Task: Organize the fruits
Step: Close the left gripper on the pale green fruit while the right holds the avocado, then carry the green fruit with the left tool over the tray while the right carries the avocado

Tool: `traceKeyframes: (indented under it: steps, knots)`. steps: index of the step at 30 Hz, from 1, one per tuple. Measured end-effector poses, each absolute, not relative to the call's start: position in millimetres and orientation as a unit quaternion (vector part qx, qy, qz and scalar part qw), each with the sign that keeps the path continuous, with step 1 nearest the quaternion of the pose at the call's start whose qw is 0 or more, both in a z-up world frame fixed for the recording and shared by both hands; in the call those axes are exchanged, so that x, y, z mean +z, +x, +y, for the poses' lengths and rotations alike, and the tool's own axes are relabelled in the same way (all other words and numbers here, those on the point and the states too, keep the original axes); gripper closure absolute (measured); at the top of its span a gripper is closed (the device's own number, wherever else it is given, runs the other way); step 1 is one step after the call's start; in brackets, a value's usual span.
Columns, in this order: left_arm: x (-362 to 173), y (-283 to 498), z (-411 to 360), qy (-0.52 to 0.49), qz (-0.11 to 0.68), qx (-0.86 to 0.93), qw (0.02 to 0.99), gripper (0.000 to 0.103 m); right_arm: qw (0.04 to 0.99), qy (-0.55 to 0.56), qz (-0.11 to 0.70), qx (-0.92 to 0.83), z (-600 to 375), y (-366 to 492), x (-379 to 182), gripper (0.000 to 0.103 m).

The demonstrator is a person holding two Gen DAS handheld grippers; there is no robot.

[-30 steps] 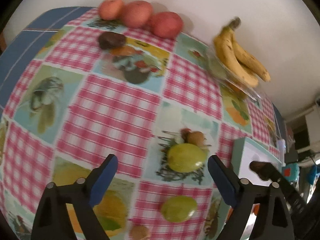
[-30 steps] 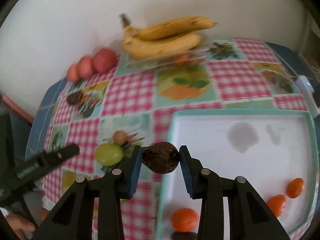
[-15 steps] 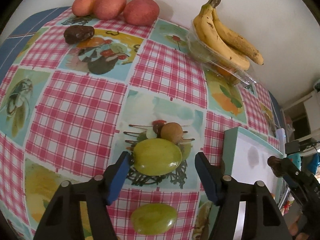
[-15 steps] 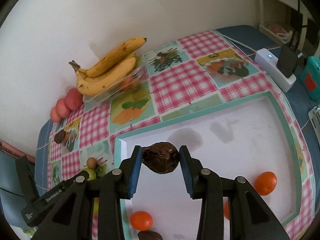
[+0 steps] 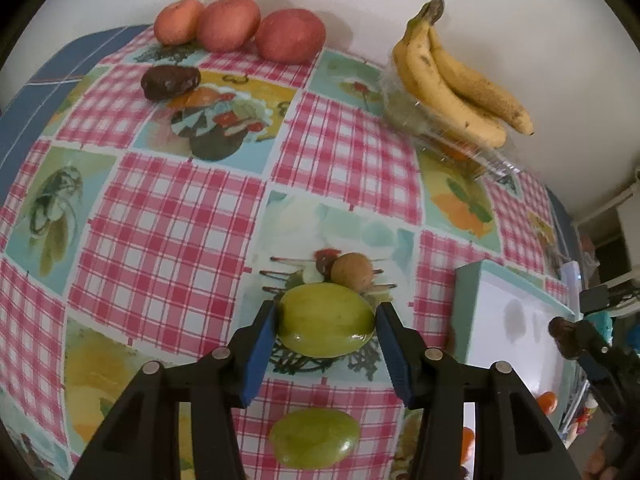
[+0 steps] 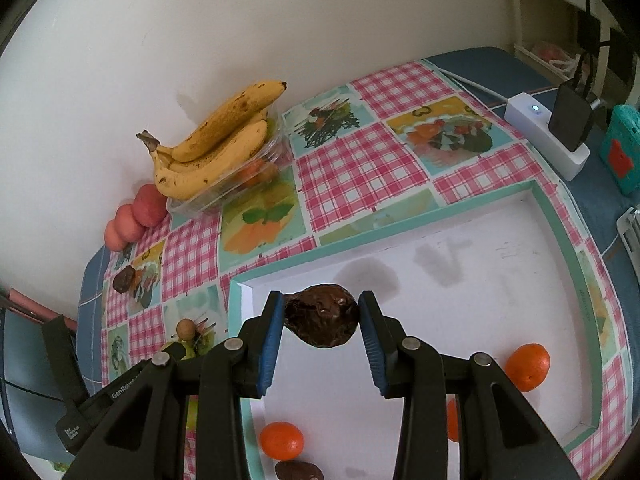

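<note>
Two steps run at once. The left gripper has just been closing around a green fruit at lower centre of its frame. The blue pads now sit against both ends, so it looks grasped, though only just. That fruit lies on the surface with its long axis across the frame, left to right — the pads bear on its two ends. A small brown fruit touches its upper edge, and a second green fruit lies just below.

The right gripper is clenched on a dark fruit, hovering above the white tray near its left wall; the fruit's narrow end points left. Next, I judge, the right one lowers and lets go beside the oranges, while the left lifts straight up, clear of the brown fruit.
</note>
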State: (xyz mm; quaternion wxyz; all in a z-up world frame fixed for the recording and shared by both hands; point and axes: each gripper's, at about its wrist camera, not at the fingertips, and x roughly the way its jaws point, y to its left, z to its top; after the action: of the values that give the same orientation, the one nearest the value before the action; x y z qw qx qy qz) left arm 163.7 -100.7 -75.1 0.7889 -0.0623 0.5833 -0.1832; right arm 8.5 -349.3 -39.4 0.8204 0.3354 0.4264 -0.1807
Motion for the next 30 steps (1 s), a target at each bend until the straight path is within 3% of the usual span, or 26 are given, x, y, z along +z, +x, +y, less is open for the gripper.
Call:
traceKeyframes:
  steps: [13,30]
  knots:
    - [-7,118,-166,0.000,0.525,-0.286,0.801,0.050,0.792,0.337,0.419,-0.290,-396,-27,-38,0.063]
    - [-72,69,-244,0.114,0.577,-0.322,0.742,0.050,0.761,0.352,0.422,-0.346,-429,-50,-71,0.063]
